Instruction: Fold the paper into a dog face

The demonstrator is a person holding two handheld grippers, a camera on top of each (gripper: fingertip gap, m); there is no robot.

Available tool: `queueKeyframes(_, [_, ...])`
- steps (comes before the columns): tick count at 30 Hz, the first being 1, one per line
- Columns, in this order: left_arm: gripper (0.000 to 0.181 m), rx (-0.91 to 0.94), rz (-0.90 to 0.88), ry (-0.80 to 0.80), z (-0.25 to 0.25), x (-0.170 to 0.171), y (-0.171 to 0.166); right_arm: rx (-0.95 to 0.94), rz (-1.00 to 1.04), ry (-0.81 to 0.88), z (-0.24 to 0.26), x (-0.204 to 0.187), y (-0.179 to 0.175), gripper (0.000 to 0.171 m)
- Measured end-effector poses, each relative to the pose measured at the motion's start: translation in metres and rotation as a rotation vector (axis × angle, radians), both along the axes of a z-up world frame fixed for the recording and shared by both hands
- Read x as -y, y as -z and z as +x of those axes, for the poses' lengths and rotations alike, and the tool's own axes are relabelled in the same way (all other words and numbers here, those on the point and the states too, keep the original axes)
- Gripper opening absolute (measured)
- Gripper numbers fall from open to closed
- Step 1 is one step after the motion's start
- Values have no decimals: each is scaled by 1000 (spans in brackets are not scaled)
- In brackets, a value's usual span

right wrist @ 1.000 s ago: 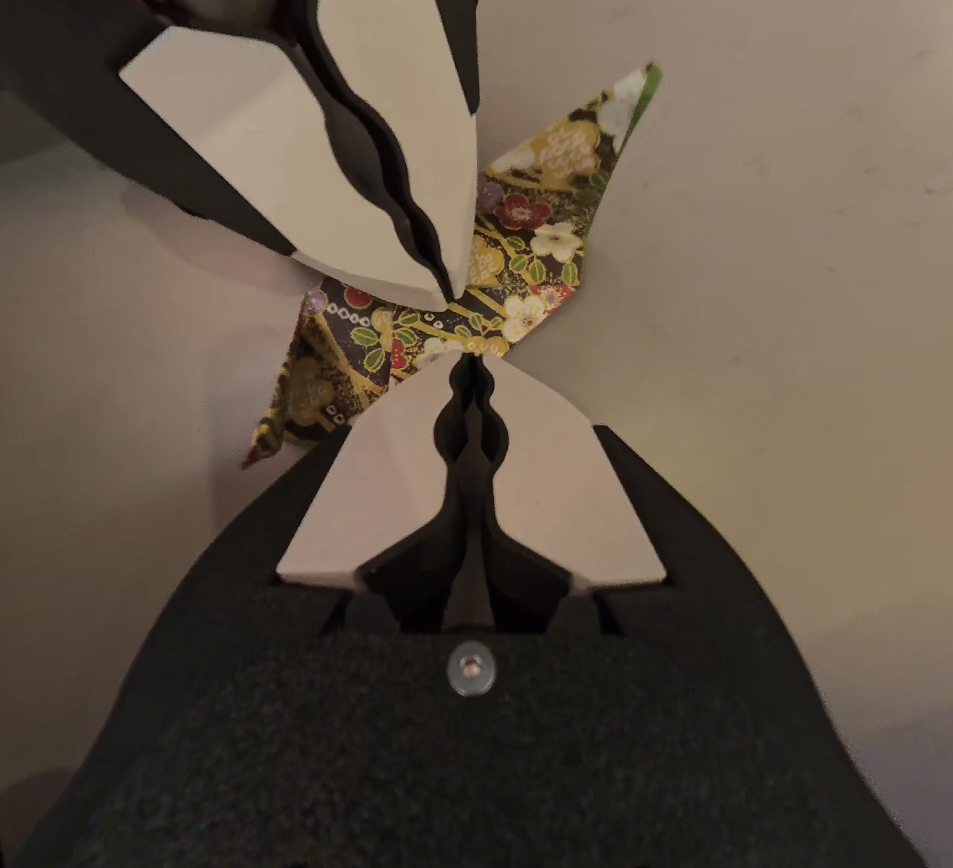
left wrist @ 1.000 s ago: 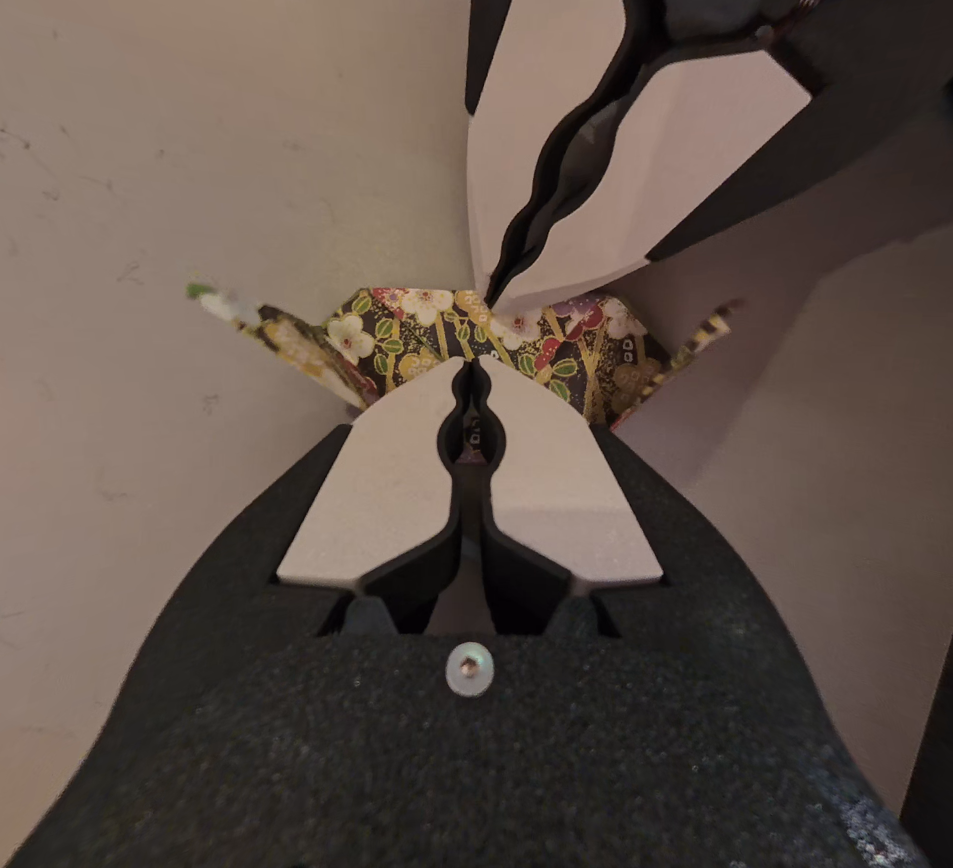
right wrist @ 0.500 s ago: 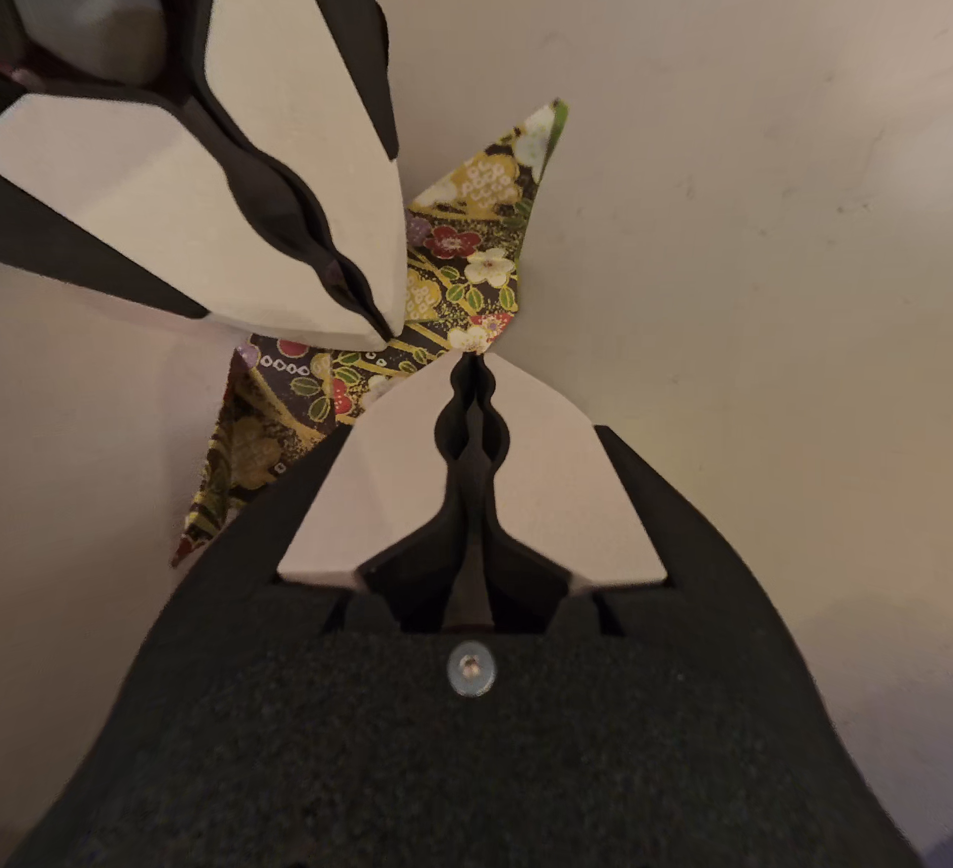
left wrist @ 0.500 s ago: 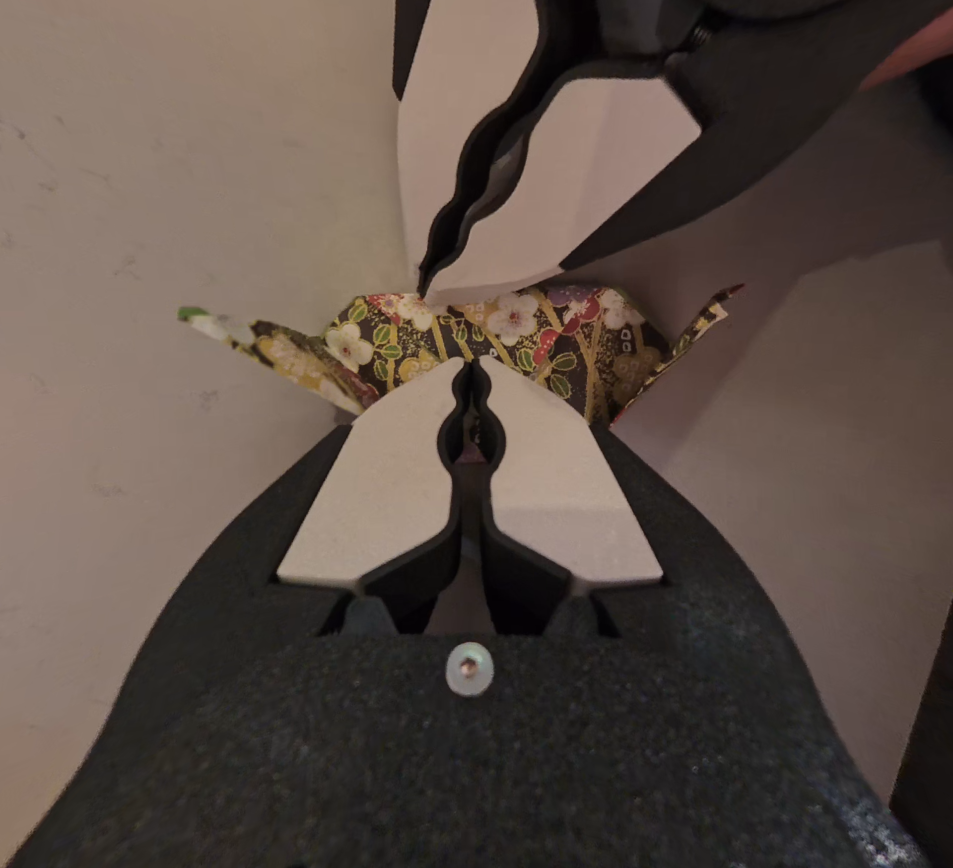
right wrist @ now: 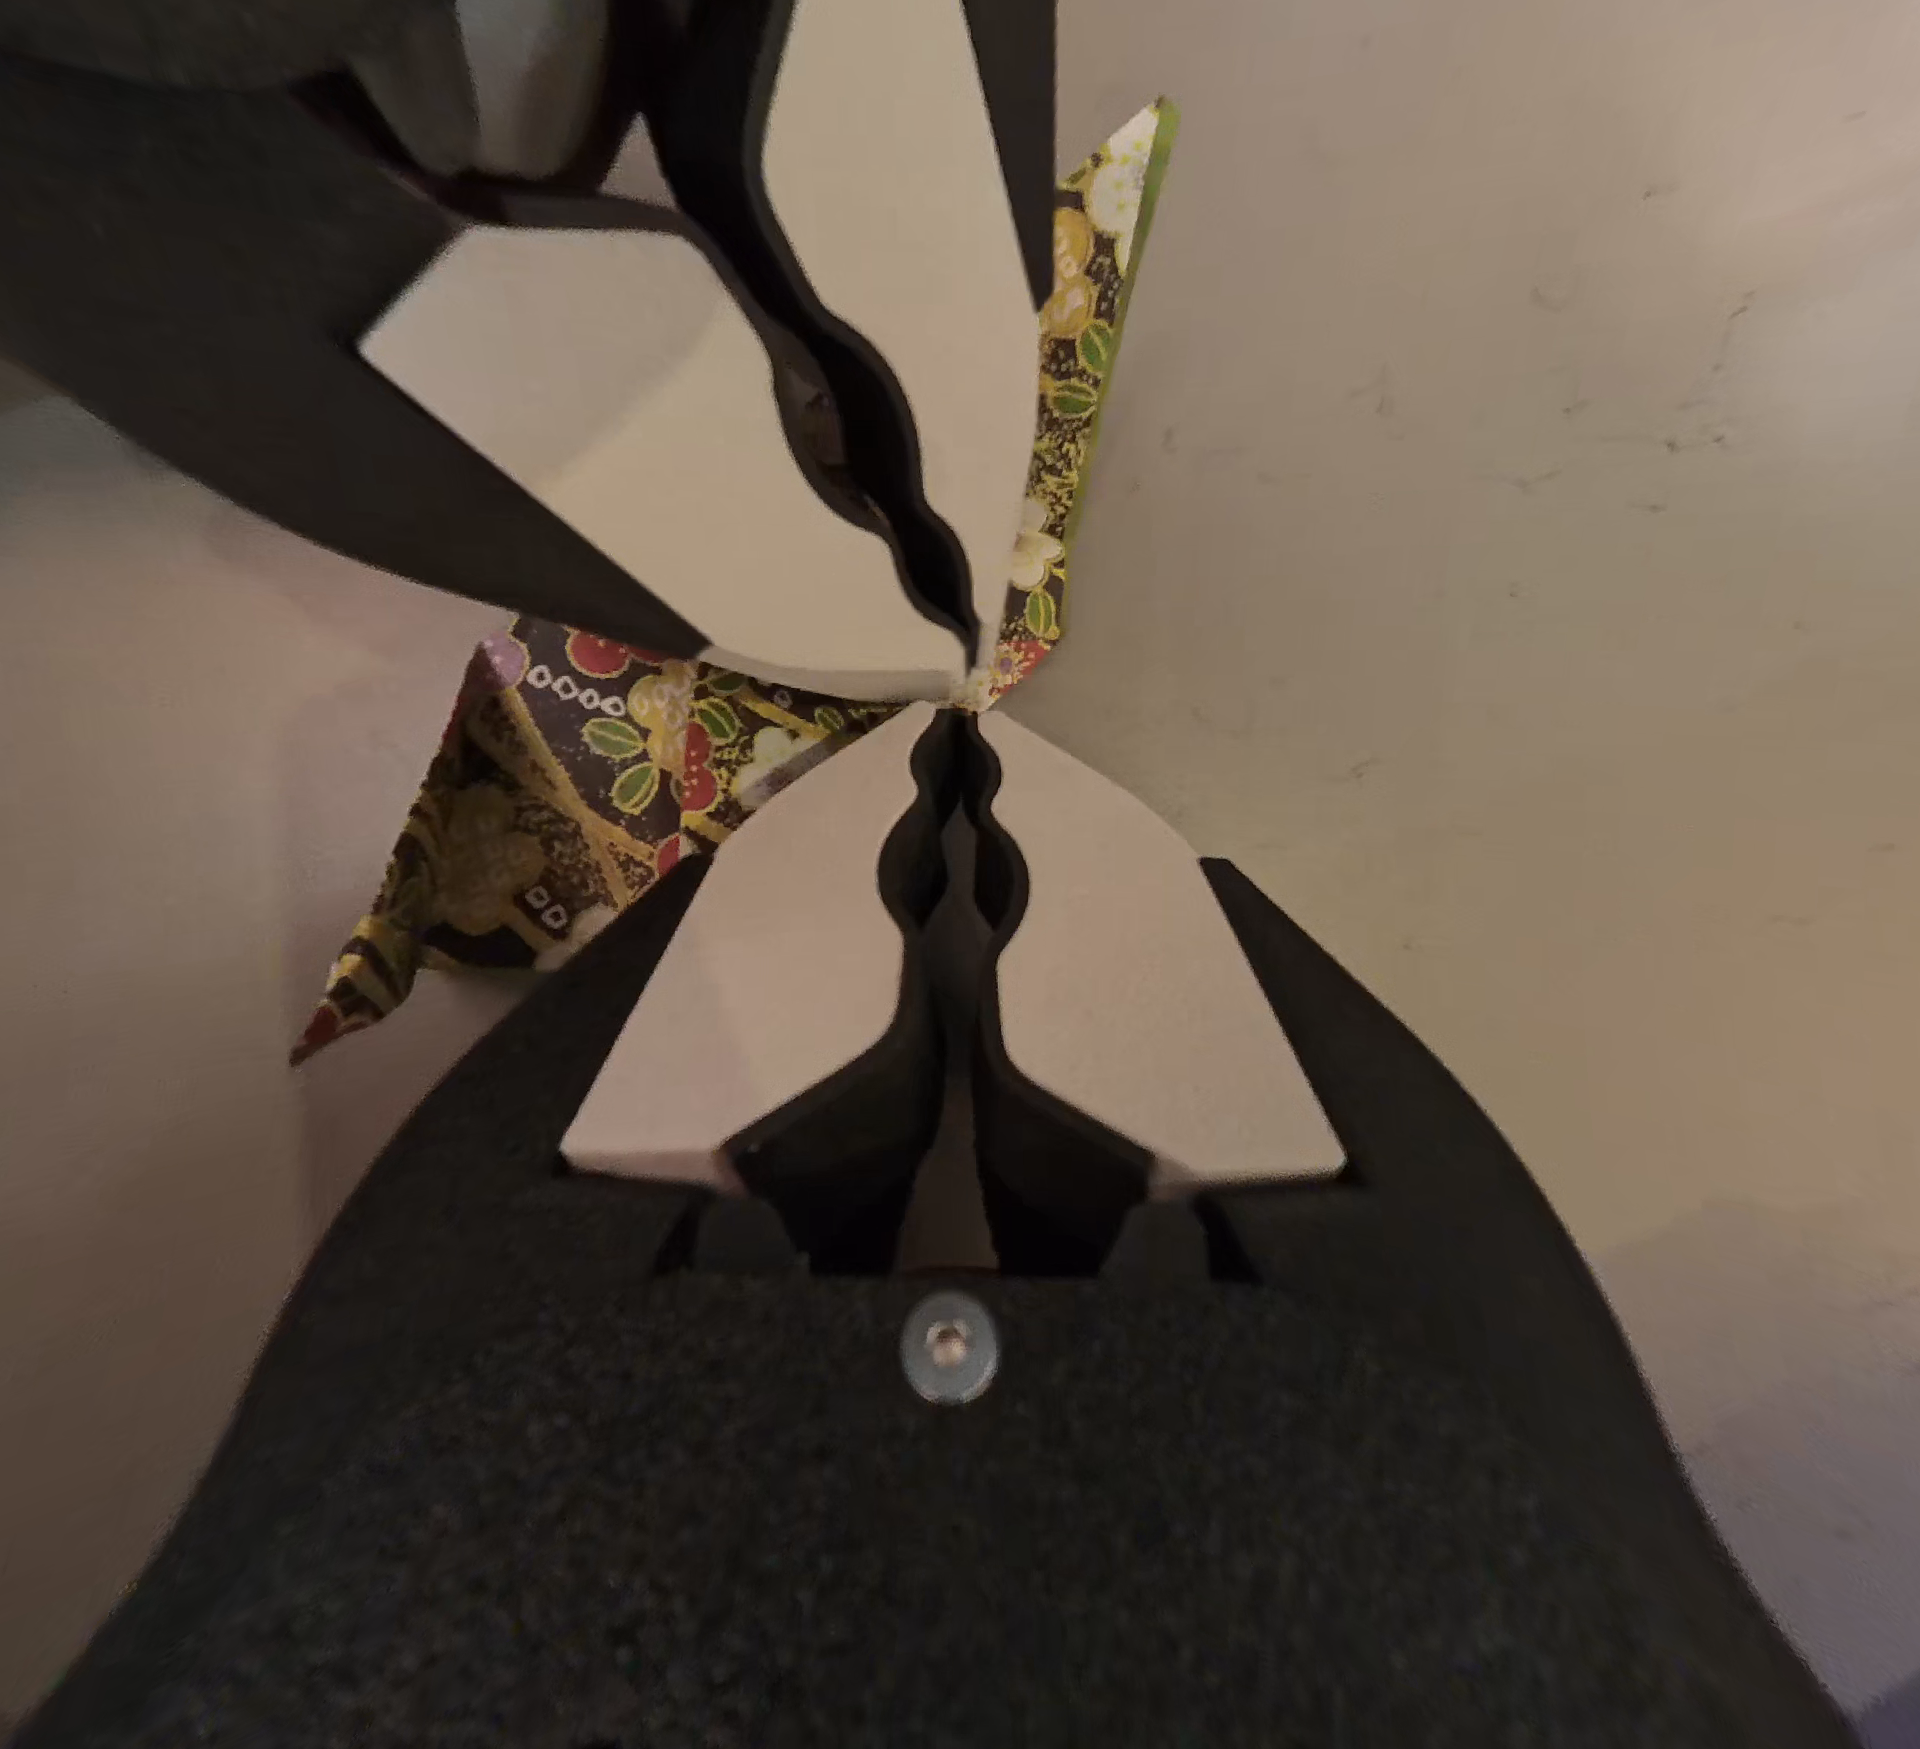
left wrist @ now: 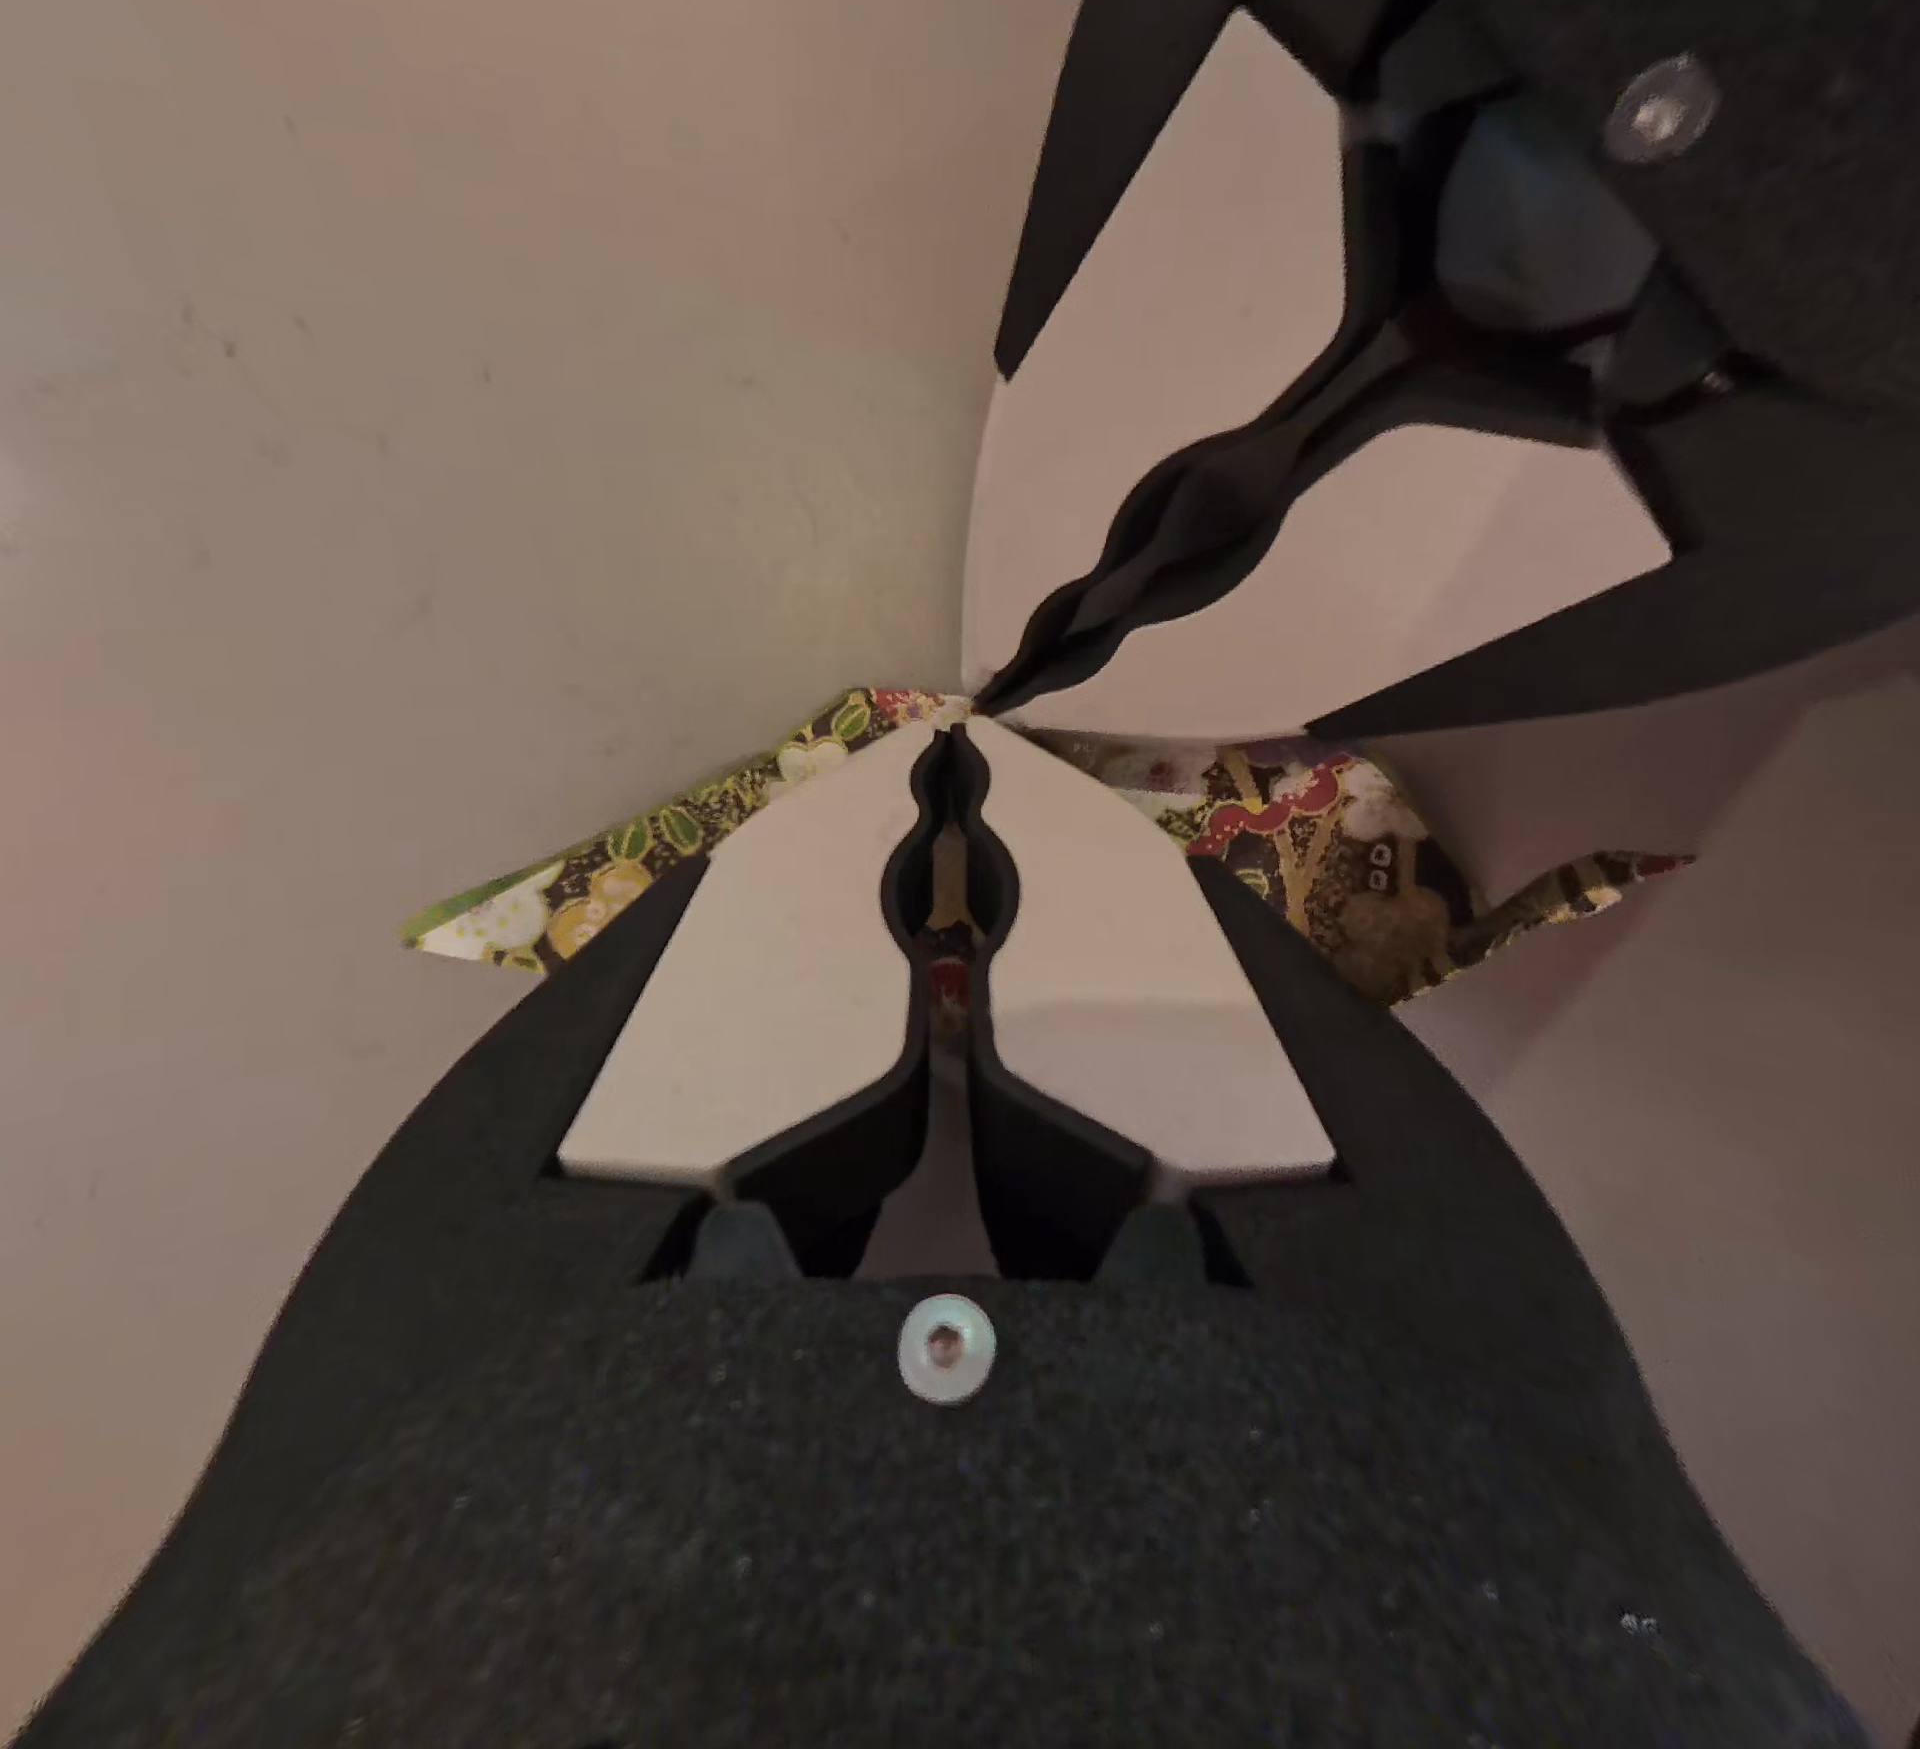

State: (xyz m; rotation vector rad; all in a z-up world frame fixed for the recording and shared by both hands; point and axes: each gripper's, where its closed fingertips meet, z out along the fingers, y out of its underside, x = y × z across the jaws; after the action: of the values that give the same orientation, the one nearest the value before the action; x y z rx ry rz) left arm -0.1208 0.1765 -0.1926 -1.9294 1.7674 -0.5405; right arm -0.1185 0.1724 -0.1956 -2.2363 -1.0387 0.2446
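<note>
My left gripper (left wrist: 951, 743) is pinched tight on the flowery paper (left wrist: 1320, 842), which spreads out to both sides of its tips. My right gripper (right wrist: 961, 723) is closed too, tip to tip with the left; I think it nips the same folded corner just ahead.

text: none legible | labels: none | numbers: 0
</note>
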Motion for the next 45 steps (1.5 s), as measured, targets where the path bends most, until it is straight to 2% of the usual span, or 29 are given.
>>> queueKeyframes(8, [0,50,22,-2,7,-9,-35,-4,20,0,0,0,0,0])
queueKeyframes(16, [0,-130,-8,22,5,-10,3,-18,37,5,0,0,0,0])
queueKeyframes(23, [0,-106,-5,34,5,-11,3,-33,45,1,0,0,0,0])
queueKeyframes(30, [0,-95,-24,30,5,-11,3,79,107,-42,1,5,-1,0])
queueKeyframes(39, [0,-103,5,29,5,-11,3,84,41,-74,-1,37,0,0])
queueKeyframes(41, [0,-103,7,28,5,-11,3,136,75,-81,1,43,-1,0])
queueKeyframes(45, [0,-97,9,26,5,-11,3,117,90,-25,7,43,-7,0])
